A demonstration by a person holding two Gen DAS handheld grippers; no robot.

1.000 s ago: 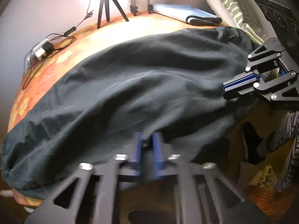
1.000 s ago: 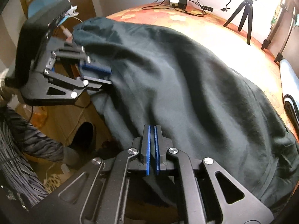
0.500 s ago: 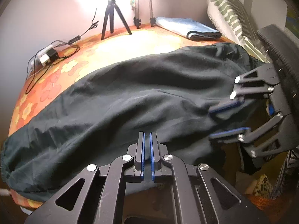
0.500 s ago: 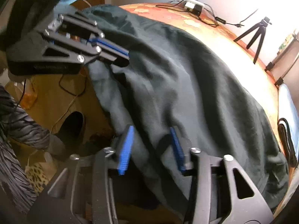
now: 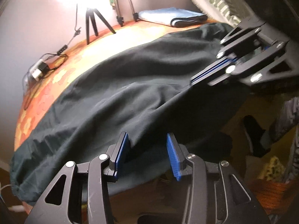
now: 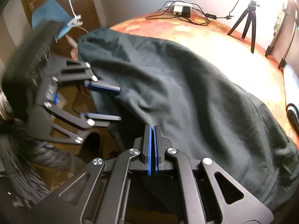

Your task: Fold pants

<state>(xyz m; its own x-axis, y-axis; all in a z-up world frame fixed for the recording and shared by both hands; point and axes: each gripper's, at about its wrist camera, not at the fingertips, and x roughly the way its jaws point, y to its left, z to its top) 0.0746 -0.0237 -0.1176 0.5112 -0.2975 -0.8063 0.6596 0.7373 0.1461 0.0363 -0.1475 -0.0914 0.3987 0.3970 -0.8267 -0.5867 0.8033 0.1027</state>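
Observation:
Dark green-black pants (image 5: 121, 93) lie spread across an orange flowered table, their near edge hanging over the front; they also fill the right wrist view (image 6: 196, 102). My left gripper (image 5: 147, 145) is open, its blue pads on either side of the near fabric edge. In the right wrist view the left gripper (image 6: 119, 104) shows at left, open at the cloth's edge. My right gripper (image 6: 152, 128) is shut on a pinched fold of the pants. It shows at upper right in the left wrist view (image 5: 192, 81), closed on the cloth and pulling it taut.
At the table's far side stand a small black tripod (image 5: 93, 24), light-stand legs (image 5: 123, 5), a folded blue towel (image 5: 170, 16) and a charger with cables (image 5: 39, 69). A striped cushion (image 5: 211, 1) is at the far right. The floor below holds a shoe (image 5: 256, 134).
My left gripper has opened from shut, pads now astride the near edge. My right gripper, open half a second ago, has closed on a fold of the pants.

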